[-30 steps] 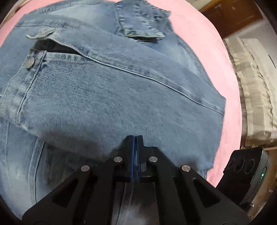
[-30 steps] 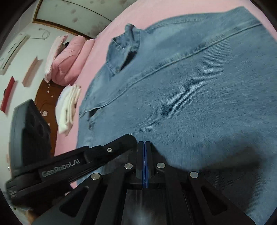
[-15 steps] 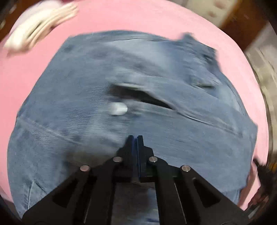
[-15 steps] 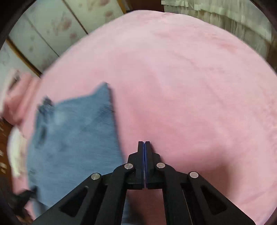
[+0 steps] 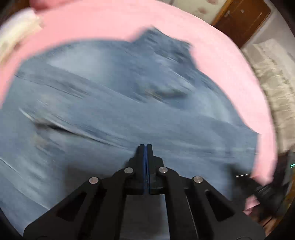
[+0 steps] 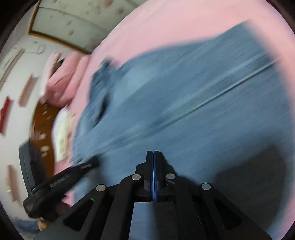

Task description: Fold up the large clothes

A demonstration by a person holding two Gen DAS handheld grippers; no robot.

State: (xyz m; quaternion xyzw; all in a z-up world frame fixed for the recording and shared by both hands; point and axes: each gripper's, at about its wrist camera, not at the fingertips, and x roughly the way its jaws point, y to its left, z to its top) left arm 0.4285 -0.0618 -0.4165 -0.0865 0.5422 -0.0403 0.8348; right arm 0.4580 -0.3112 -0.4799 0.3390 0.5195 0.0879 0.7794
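While both views blur, the denim garment [image 5: 129,110] lies spread on the pink bed [image 5: 221,61]. Left gripper [image 5: 146,147] and right gripper [image 6: 153,153] hang over the cloth, jaws pressed together with nothing between them.

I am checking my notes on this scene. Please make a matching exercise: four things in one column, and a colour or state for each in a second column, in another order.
Things:
1. jacket
2. blanket
3. door
4. left gripper

Colour or state:
A. pink
B. shut, nothing between its jaws
C. brown wood
D. blue denim, lying on the bed

Pairs: 1-D, 2-A, 3-C, 4-B
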